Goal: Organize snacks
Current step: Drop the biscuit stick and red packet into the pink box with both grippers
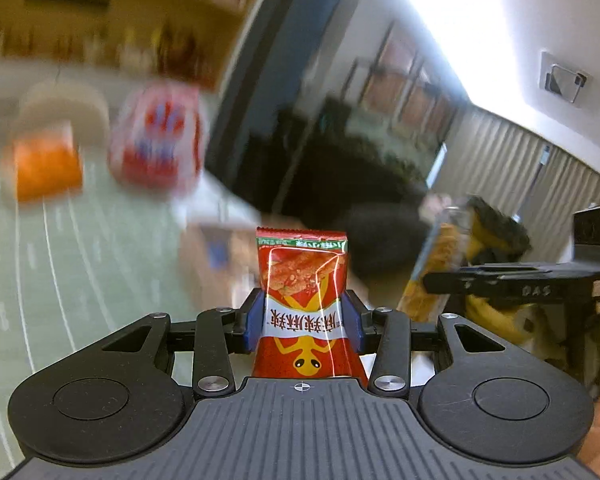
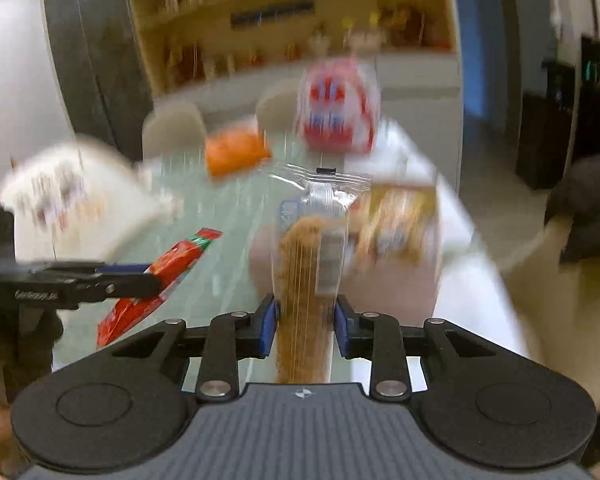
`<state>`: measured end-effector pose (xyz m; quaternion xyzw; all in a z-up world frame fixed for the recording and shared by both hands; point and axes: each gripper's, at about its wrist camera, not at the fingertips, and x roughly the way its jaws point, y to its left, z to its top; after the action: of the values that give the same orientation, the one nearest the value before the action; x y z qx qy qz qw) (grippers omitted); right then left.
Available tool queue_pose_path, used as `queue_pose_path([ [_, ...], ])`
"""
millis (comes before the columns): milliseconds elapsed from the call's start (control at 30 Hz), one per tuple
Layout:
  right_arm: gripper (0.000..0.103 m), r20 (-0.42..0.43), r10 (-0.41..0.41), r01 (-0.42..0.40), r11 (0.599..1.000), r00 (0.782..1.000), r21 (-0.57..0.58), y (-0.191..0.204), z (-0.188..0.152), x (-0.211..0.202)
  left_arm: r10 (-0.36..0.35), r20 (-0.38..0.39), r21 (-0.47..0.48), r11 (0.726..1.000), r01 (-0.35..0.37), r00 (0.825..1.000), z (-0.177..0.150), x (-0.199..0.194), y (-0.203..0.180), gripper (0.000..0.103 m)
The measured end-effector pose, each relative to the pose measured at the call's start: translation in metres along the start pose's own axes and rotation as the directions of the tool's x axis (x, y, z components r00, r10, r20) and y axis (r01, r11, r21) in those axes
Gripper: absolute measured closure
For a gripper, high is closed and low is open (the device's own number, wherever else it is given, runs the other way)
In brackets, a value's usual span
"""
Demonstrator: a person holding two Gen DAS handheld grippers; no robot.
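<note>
My left tongs [image 1: 305, 326] pinch a red spicy-snack packet [image 1: 302, 280], long axis pointing forward; my right tongs [image 2: 305, 330] clamp a clear bag of brown snacks [image 2: 308, 264] likewise, both off the worktop [image 2: 228, 216], side by side.

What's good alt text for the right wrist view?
The right gripper grips a clear packet of brown snack sticks above a pale green table. At left, the left gripper holds a red snack packet; blurred orange and red-and-white bags lie beyond.
</note>
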<state>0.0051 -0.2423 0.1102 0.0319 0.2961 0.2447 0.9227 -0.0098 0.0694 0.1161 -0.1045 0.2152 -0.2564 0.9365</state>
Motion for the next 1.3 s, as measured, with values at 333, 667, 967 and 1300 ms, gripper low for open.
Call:
queue_pose_path([
  [333, 0.074, 0.218, -0.086, 0.091, 0.996, 0.972, -0.011, -0.016, 0.125, -0.005, 0.027, 0.024, -0.055, 0.998, -0.025, 0.999, 0.077, 0.127, -0.007, 0.052],
  [667, 0.074, -0.13, -0.012, 0.03, 0.99, 0.991, 0.137, -0.066, 0.112, 0.131, 0.131, -0.05, -0.259, 0.956, -0.139, 0.99, 0.041, 0.175, 0.055, 0.058],
  [967, 0.054, -0.241, 0.037, 0.01, 0.981, 0.97, 0.193, -0.073, 0.082, 0.217, 0.153, -0.193, -0.227, 0.954, -0.196, 0.969, 0.006, 0.125, 0.058, 0.059],
  [1300, 0.013, -0.04, -0.247, 0.249, 0.967, 0.968, 0.046, -0.015, 0.022, 0.104, 0.271, -0.215, 0.05, 0.963, -0.266, 0.938, -0.069, 0.082, 0.009, 0.059],
])
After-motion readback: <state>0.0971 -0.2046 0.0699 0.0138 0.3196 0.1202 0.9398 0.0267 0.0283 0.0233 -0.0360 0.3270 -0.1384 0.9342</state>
